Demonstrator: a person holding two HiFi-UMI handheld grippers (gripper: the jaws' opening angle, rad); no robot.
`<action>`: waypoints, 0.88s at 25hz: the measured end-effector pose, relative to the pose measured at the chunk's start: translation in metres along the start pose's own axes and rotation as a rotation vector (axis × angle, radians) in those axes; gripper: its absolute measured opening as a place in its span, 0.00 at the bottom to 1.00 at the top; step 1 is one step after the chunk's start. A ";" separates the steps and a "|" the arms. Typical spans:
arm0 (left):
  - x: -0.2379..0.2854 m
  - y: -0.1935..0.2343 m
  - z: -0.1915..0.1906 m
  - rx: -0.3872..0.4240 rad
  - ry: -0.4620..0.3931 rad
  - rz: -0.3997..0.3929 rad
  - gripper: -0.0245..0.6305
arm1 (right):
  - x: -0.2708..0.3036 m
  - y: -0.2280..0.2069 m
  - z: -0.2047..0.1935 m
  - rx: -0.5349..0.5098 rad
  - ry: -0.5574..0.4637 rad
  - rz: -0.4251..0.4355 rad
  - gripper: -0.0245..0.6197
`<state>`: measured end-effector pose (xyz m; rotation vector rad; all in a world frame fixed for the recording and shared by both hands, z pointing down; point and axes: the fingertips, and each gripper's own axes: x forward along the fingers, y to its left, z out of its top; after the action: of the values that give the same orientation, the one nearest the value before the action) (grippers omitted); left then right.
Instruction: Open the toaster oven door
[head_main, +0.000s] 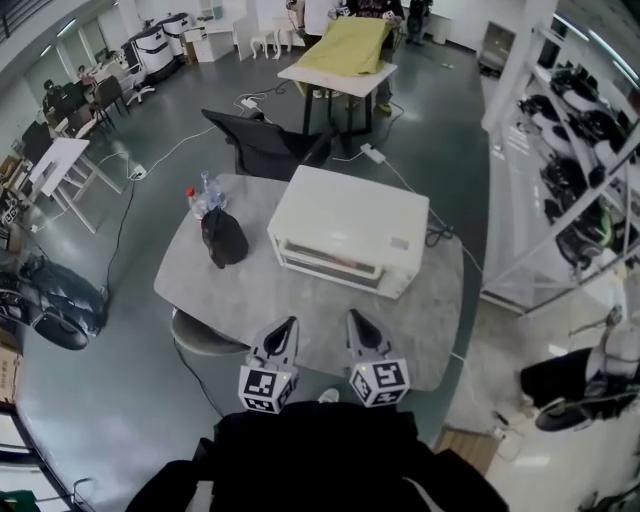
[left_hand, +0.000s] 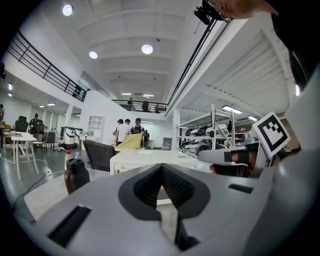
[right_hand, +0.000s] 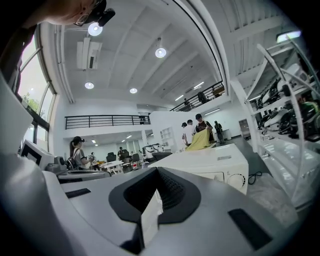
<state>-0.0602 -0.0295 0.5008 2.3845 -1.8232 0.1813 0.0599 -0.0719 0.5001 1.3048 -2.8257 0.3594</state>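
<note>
Nearest you, your two grippers hover over the table's (head_main: 230, 300) near edge. The left gripper (head_main: 290, 323) and the right gripper (head_main: 354, 316) are each pressed together on nothing. Beyond them one toaster oven (head_main: 345, 232) sits mid-table, door shut. To its left is one black bag (head_main: 223, 238), with two bottles (head_main: 202, 193) farther.

White toaster oven (head_main: 345, 228); grey mottled table (head_main: 250, 300); black bag (head_main: 223, 238); yellow cloth (head_main: 350, 45)

A glossy grey floor (head_main: 120, 400) spreads round the pale round tabletop (head_main: 250, 300). A black chair (head_main: 262, 148) stands behind it, and a table (head_main: 335, 78) under a yellow cloth (head_main: 352, 42) stands farther back. White shelving (head_main: 570, 150) lines the right side. Round ceiling lights (left_hand: 146, 48) glow above a railed balcony (left_hand: 42, 67).
</note>
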 end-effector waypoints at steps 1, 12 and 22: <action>0.005 0.001 0.001 -0.003 0.003 -0.002 0.04 | 0.003 -0.004 0.000 0.000 0.000 -0.006 0.04; 0.057 0.020 -0.005 -0.030 0.042 -0.039 0.04 | 0.029 -0.039 -0.014 0.016 0.070 -0.110 0.04; 0.109 0.058 0.007 -0.013 0.082 -0.082 0.04 | 0.075 -0.060 -0.001 0.034 0.082 -0.259 0.04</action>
<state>-0.0880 -0.1493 0.5154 2.4002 -1.6833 0.2534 0.0558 -0.1652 0.5209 1.5982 -2.5525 0.4438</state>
